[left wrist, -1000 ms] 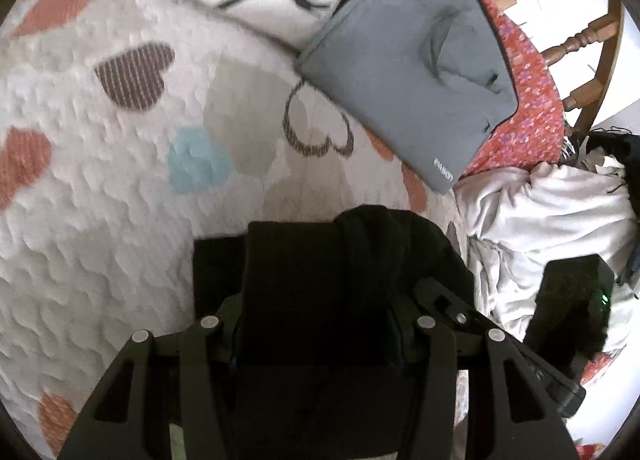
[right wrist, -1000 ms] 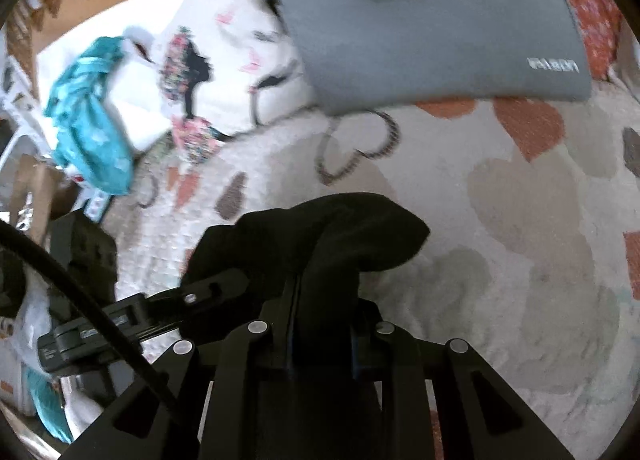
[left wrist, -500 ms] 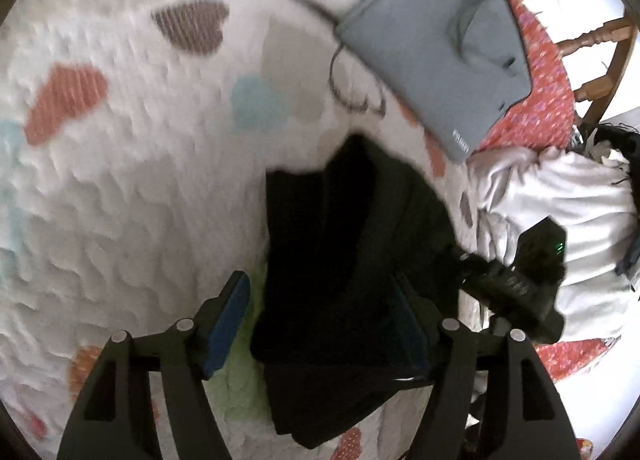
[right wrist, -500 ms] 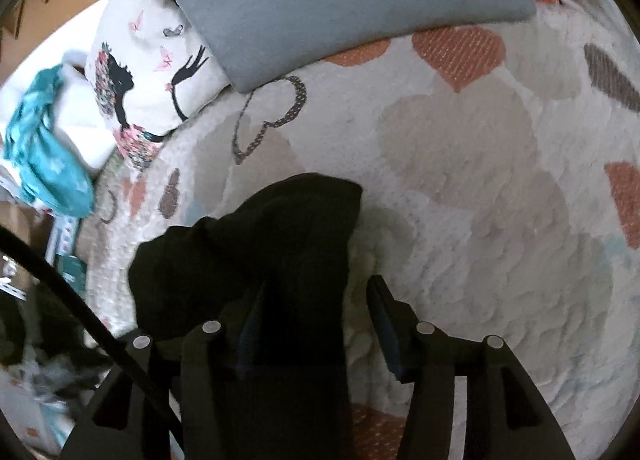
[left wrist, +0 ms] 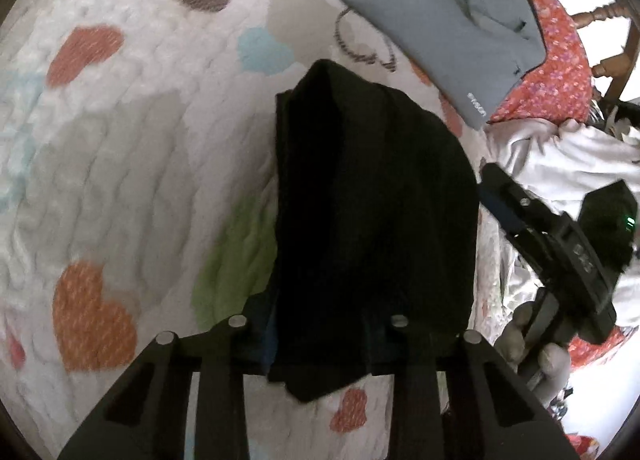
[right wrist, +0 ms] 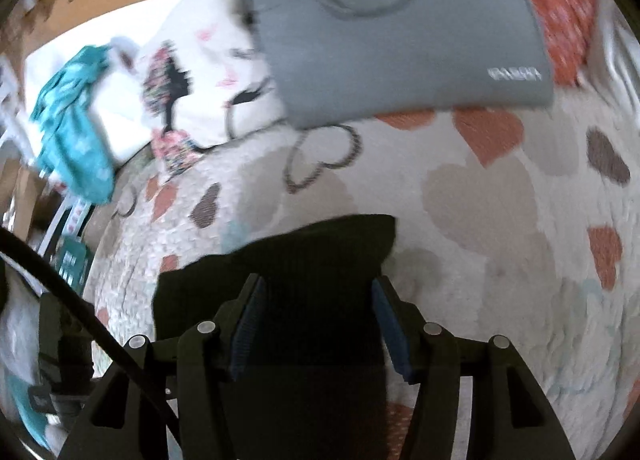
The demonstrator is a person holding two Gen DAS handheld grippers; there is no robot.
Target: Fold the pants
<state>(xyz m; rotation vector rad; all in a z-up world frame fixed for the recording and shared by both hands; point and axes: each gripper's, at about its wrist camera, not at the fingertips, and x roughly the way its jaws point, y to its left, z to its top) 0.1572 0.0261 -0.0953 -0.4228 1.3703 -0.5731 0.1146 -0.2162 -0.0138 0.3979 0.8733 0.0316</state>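
Note:
The black pants (left wrist: 372, 196) lie folded in a compact bundle on the white bedspread with coloured hearts (left wrist: 120, 148). My left gripper (left wrist: 320, 324) stands open over the near end of the bundle, which hides most of its blue pads. In the right wrist view the pants (right wrist: 304, 268) lie between the spread fingers of my right gripper (right wrist: 318, 324), which is open, its blue pads (right wrist: 248, 324) clear of the cloth. The right gripper also shows in the left wrist view (left wrist: 532, 220), beside the bundle's right edge.
A grey laptop sleeve (left wrist: 448, 16) lies beyond the pants on a red floral cloth (left wrist: 556, 72). A white garment (left wrist: 560, 156) is heaped at the right. A white printed pillow (right wrist: 192, 84) and teal cloth (right wrist: 72, 128) lie at the far left. A wooden chair (left wrist: 616, 56) stands behind.
Both grippers have opened and let go of the pants, which now lie folded on the bedspread. The left gripper has drawn back, so more of the bundle shows.

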